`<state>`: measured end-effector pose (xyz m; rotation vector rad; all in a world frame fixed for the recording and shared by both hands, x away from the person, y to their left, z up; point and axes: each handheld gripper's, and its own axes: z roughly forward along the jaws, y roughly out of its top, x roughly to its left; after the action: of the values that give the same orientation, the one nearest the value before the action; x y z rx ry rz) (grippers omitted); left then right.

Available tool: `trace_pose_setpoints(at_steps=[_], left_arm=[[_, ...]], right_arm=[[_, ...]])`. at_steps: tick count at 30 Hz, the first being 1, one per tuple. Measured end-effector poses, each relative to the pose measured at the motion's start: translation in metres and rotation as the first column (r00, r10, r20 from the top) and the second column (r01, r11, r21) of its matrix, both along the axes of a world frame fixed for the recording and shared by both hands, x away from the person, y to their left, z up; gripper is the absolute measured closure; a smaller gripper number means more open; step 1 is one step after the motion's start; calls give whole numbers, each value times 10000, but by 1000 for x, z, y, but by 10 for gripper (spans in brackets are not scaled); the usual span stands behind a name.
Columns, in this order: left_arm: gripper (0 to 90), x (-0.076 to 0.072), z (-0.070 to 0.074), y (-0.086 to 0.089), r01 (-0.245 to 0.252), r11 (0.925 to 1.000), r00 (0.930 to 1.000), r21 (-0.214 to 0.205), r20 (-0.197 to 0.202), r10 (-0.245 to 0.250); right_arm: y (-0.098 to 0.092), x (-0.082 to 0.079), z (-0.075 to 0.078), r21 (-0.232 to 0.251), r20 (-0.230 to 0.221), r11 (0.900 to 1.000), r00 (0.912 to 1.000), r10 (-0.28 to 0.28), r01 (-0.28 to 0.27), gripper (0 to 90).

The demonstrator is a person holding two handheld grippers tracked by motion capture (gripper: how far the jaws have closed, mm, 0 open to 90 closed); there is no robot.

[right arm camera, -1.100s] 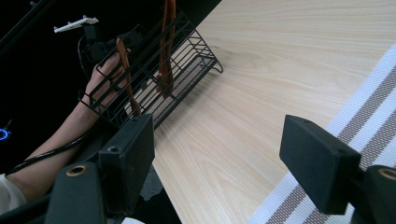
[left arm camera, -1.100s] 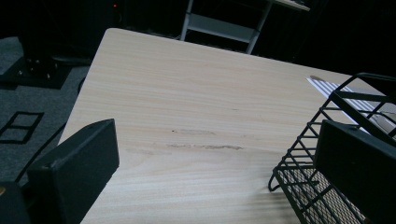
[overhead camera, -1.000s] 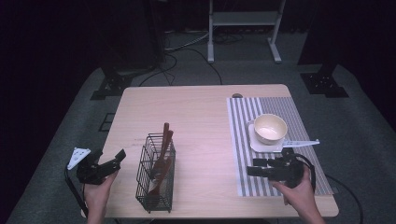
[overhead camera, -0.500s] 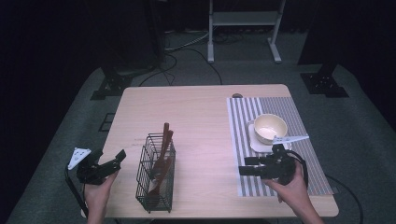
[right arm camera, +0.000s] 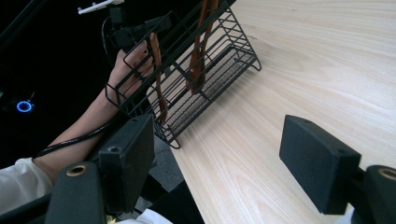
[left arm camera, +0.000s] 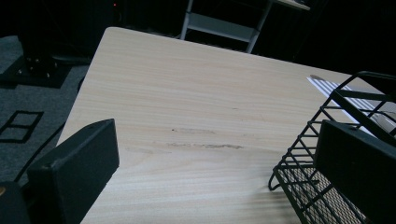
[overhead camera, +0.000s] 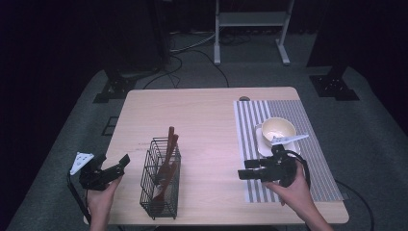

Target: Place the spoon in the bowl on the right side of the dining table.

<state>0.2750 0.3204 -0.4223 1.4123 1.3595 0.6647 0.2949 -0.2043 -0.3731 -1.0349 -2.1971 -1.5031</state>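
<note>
The right gripper (overhead camera: 243, 174), jaws spread wide and holding nothing, hovers over the near edge of the tabletop (overhead camera: 207, 115), turned toward the black wire basket (overhead camera: 161, 183) that stands by that edge left of the middle. In the right gripper view the basket sits straight ahead between the jaws, with wooden utensils (right arm camera: 201, 46) upright inside it. The left gripper (overhead camera: 118, 166), likewise spread and empty, is held off the tabletop's near left corner, pointing at the basket's side. Behind the right gripper, a cream bowl (overhead camera: 278, 130) rests on a plate (overhead camera: 260, 144) on the striped mat (overhead camera: 288, 108) along the right edge. The work looks to be at the approach stage, with nothing yet picked up. The next move probably calls for carrying the right gripper leftward to the basket, lining its jaws around one utensil handle above the rim and closing there, while the left gripper perhaps steadies the basket.
</note>
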Motion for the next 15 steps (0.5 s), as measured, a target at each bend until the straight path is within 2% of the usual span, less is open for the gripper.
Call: trace_pose_setpoints(at_steps=[15], left_arm=[[0, 0, 0, 0, -10, 10000, 10000, -16, 35, 10]], right_arm=[[22, 5, 9, -159, 35, 9986, 9988, 495, -494, 254]])
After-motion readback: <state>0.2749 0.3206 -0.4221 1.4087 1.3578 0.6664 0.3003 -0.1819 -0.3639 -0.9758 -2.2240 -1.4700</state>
